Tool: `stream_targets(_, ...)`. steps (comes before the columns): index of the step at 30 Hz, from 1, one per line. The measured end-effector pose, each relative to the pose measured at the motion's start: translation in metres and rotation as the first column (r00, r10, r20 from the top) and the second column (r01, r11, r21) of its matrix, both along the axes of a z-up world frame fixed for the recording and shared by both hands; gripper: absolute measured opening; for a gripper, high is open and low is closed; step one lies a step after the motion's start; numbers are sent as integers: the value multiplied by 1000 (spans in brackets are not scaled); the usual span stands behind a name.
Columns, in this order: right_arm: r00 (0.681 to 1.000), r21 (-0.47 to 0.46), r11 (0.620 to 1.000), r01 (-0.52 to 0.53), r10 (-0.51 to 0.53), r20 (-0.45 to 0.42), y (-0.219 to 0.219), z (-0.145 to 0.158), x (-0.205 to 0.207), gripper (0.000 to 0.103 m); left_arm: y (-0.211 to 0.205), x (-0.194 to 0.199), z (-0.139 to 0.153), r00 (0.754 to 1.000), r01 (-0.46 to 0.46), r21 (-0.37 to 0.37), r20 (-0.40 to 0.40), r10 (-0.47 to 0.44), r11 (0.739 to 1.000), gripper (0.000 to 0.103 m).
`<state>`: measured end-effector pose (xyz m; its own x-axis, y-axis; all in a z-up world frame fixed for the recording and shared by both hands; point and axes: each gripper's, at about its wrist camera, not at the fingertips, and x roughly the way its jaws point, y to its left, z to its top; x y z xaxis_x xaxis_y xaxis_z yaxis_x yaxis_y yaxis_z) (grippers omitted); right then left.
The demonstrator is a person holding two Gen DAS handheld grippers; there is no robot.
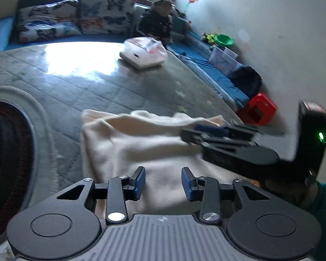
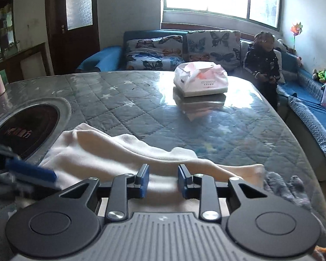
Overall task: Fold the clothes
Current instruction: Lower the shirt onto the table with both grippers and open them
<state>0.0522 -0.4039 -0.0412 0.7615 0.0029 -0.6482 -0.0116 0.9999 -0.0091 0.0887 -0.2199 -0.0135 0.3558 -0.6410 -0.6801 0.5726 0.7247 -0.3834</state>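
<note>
While both grippers are hovering with fingers apart and gripping nothing, left gripper (image 1: 163,183) and right gripper (image 2: 163,181), I'm watching the cream garment (image 2: 123,152) lying rumpled on the counter (image 2: 184,126), lower centre of frame. Risks: pinching one layer only, dragging it over the glossy top, grippers colliding.

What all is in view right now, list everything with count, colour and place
cloth: one, cream, near table edge
table: one, grey quilted cover
tissue pack: one, white-pink, far side of table
hotplate: one, black, set in table
sofa: one, blue, behind table
cushions: two, butterfly print, on sofa
bowl: one, green, on sofa
stool: one, red, by wall
child: one, dark jacket, by sofa
left gripper: open, over cloth
right gripper: open, over cloth
</note>
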Motion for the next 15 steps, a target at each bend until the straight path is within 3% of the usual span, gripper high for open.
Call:
stream_targets(3, 1000, 1, 1000, 3, -3, 4, 0, -4, 6, 37, -4, -1, -4, 1000, 15, 8, 2, -15, 1000, 39)
stream_targets(15, 1000, 42, 999, 25, -26, 17, -5, -12, 23, 40, -2, -2, -9, 998, 53, 14, 32, -53, 999, 40)
